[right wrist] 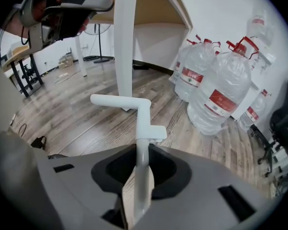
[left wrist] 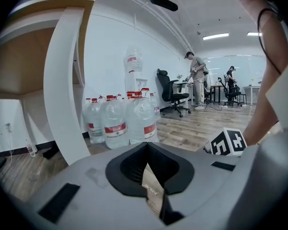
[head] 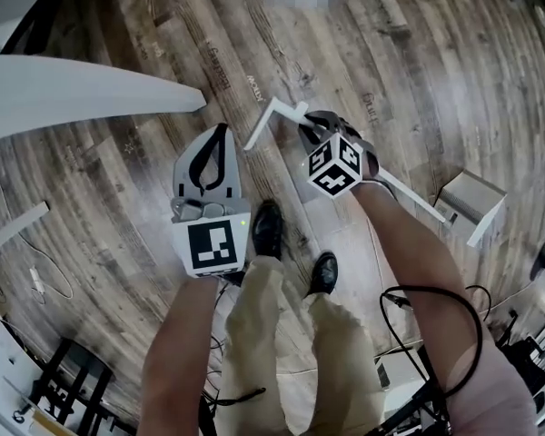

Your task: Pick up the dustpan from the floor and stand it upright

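The right gripper [head: 312, 127] is closed on the thin white handle [head: 409, 198] of the dustpan [head: 472, 203]. In the right gripper view the jaws of this gripper [right wrist: 141, 164] press the handle [right wrist: 142, 128] from both sides, a little below its bent end piece, which points out over the wooden floor [right wrist: 77, 109]. In the head view the handle runs slanted from this end piece, past the gripper, down to the pan at the person's right side. I cannot tell if the pan's lower edge touches the floor [head: 391, 62].

The left gripper [head: 220, 136] hangs just beside, near the end of the handle but not touching it. Its jaws [left wrist: 149, 176] are together with nothing between them.

To the left, the edge of a white surface [head: 82, 94] reaches almost to the left gripper, and its white leg [right wrist: 125, 42] stands close behind the handle's end. Large water bottles [right wrist: 221, 95] stand to the right of this leg. Wide floor planks lie ahead of both grippers. The person's black shoes [head: 266, 230] stand directly under the grippers, and a black cable [head: 436, 316] hangs by the right arm.
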Demonstrator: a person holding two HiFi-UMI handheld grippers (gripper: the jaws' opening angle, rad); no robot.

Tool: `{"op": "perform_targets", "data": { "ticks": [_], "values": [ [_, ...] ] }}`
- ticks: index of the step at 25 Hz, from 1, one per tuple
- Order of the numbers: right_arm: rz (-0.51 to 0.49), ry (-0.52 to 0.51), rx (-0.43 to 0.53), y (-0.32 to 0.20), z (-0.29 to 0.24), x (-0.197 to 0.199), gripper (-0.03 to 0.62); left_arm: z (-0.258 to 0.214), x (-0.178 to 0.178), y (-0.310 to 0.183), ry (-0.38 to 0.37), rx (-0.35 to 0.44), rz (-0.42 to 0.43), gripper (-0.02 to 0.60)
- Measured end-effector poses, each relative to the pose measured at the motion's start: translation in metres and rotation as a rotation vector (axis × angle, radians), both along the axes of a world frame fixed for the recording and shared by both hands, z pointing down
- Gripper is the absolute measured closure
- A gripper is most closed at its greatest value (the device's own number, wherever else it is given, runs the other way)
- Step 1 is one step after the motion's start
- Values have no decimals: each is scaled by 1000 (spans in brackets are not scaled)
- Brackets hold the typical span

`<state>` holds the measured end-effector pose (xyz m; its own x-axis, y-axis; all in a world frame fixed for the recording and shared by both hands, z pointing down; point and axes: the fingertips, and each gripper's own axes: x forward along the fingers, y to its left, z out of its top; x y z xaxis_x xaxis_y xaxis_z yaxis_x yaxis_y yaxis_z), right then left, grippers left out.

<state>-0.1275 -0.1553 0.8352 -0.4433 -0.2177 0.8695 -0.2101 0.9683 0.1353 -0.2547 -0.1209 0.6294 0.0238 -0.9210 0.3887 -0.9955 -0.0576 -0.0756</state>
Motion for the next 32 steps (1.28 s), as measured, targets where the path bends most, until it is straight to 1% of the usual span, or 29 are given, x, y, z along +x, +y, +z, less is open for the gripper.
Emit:
{"op": "perform_targets", "data": {
  "ticks": [5, 12, 19, 22, 26, 32],
  "values": [
    [23, -39, 32, -5, -53, 17, 511, -47, 17, -9, 14, 39, 10, 572],
    [43, -72, 58, -1, -115, 45, 511, -114, 40, -19, 10, 100, 37, 572],
    [79, -96, 89, 2, -168, 73, 511, -165, 68, -14, 13, 120, 76, 572],
    [93, -106, 107, 0, -191, 89, 511, -183, 83, -9, 12, 119, 105, 572],
    [135, -124, 140, -5, -222, 112, 511, -208, 105, -5, 24, 131, 139, 572],
    [226, -149, 194, -6, -271, 154, 513, -246, 145, 1, 10, 140, 214, 572]
  ]
}}
